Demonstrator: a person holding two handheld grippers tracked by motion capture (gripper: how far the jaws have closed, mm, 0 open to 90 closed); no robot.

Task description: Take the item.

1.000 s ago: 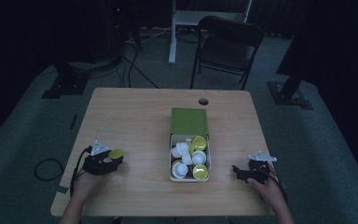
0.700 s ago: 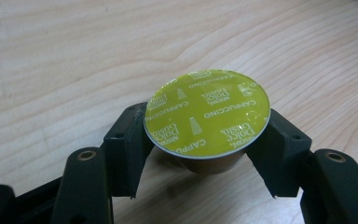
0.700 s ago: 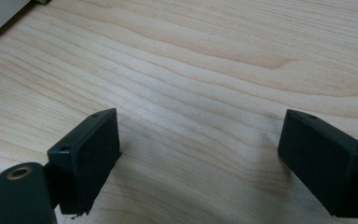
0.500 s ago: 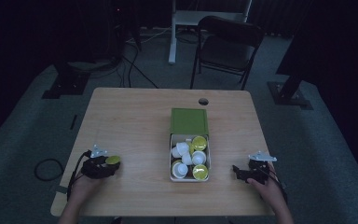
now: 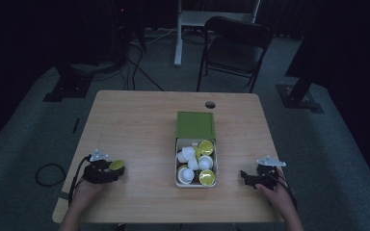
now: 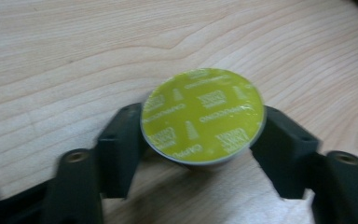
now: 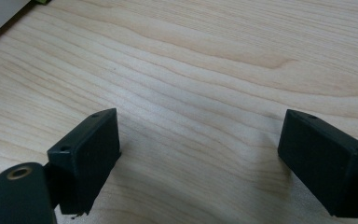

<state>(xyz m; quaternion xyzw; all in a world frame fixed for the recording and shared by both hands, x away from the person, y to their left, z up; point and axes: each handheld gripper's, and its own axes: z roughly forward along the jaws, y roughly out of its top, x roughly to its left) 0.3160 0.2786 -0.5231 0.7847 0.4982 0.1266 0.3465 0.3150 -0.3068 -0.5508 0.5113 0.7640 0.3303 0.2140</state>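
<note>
The left gripper (image 6: 200, 140) has just been opening, its fingers (image 6: 119, 144) loosely flanking a yellow-lidded coffee capsule (image 6: 203, 114) on the wooden surface (image 6: 74, 56), apparently releasing it; next it should back away, while the right gripper (image 7: 200, 154), fingers spread, waits empty.

A dim lab: rig stands (image 5: 70, 86), floor cables (image 5: 142, 72), lone wooden table (image 5: 139, 120).

Left tool (image 5: 118, 169) jaws just opening; right tool (image 5: 244, 177) agape.
</note>
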